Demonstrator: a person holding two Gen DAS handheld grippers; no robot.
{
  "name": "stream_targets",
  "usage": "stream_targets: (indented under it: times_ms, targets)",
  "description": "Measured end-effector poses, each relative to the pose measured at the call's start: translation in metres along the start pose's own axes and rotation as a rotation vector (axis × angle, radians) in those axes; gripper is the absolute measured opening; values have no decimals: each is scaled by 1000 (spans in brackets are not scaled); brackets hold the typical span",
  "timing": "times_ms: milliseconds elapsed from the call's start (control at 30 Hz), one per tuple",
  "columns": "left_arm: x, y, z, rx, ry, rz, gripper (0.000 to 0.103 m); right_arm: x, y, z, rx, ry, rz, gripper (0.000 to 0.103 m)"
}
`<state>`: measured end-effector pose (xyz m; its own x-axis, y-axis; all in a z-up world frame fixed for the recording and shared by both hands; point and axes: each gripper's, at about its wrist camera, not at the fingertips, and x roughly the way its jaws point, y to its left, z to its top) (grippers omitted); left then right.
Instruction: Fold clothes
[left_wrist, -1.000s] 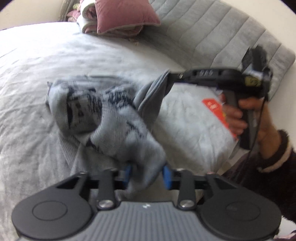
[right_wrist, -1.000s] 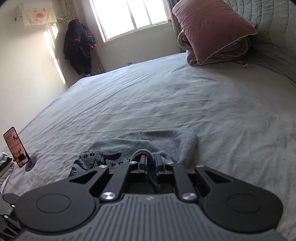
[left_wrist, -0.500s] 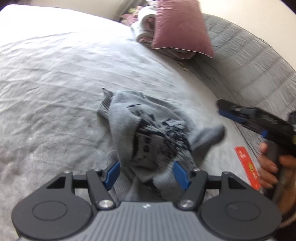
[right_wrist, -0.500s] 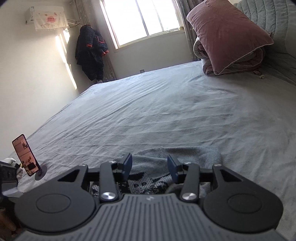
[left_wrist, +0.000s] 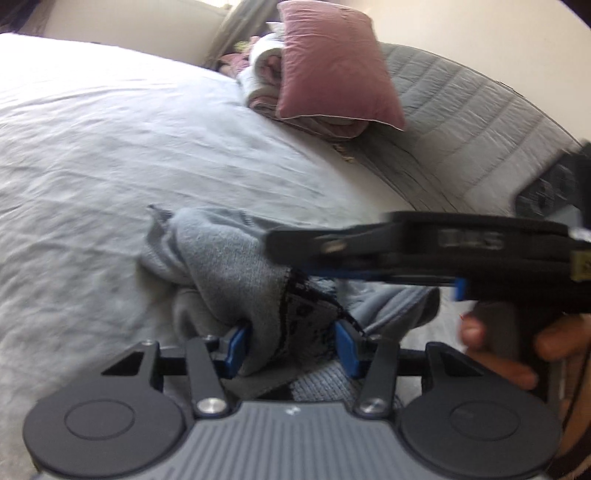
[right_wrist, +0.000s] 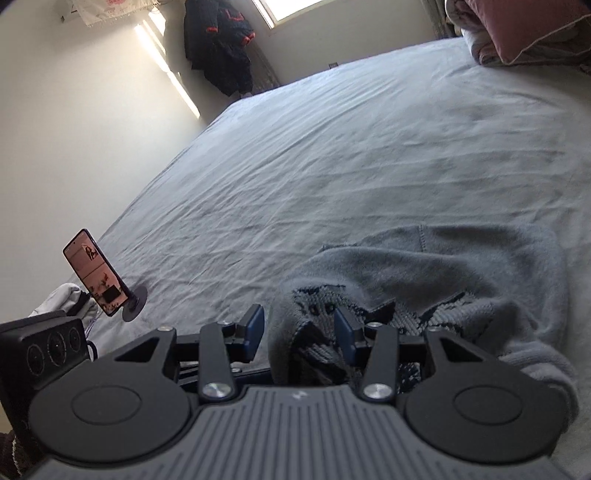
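Grey knit sweater (left_wrist: 236, 266) with dark pattern, bunched soft | wrinkled grey bedsheet (right_wrist: 332, 155), pink pillow (left_wrist: 332, 66) at 12 o'clock, phone on stand (right_wrist: 98, 275) at 9 | left gripper (left_wrist: 291, 347) jaws just closed further, clamped on sweater fold | right gripper (right_wrist: 299, 332) jaws apart, just opened, fabric between.
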<state>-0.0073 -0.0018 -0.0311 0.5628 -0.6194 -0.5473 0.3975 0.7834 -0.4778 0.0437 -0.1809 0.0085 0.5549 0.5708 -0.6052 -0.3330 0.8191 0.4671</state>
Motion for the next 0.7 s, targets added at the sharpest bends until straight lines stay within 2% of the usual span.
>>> stream_targets:
  times_ms: [100, 133, 167, 233, 467, 700]
  targets:
    - [5, -7, -3, 36, 12, -6, 51, 10, -2, -3, 8, 41, -12, 45]
    - [6, -9, -3, 46, 17, -6, 51, 13, -2, -4, 2, 52, -27, 36]
    - [7, -10, -3, 53, 21, -4, 51, 16, -2, -5, -14, 63, -54, 18]
    - [8, -12, -4, 60, 28, -7, 51, 17, -4, -5, -27, 61, -94, 13]
    - [-8, 2, 5, -5, -12, -31, 54, -6, -23, 1, 29, -13, -159, 10]
    - [-7, 20, 16, -77, -44, 61, 55, -35, -63, -3, 149, -52, -225, 10]
